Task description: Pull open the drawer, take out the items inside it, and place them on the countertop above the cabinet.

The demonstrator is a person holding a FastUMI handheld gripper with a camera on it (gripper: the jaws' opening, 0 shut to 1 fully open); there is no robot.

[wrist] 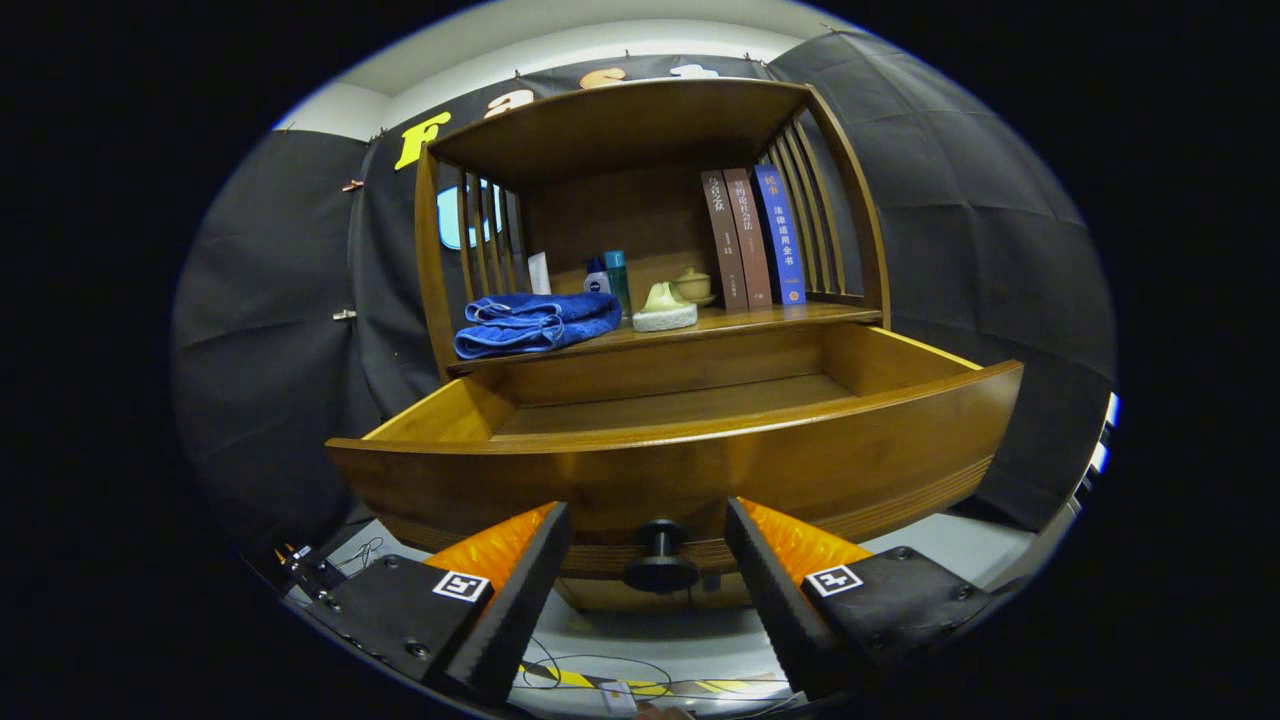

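Note:
The wooden drawer (pixel 690 470) stands pulled far out of the cabinet, its floor bare as far as I can see past the front panel. Its black knob (pixel 660 560) sits on the front panel, between my two fingers but untouched by either. My gripper (pixel 648 545) is open, with the orange-and-black fingers (pixel 520 580) spread on both sides of the knob. On the countertop (pixel 780 318) above the drawer lie a folded blue towel (pixel 535 323), a pale soap-like piece on a white base (pixel 665 308), two small bottles (pixel 608 282) and a small lidded pot (pixel 692 285).
Three books (pixel 752 238) stand upright at the right of the countertop against slatted side rails (pixel 815 210). A top shelf board (pixel 620 125) roofs the space. Cables and yellow tape (pixel 600 680) lie on the floor below the fingers.

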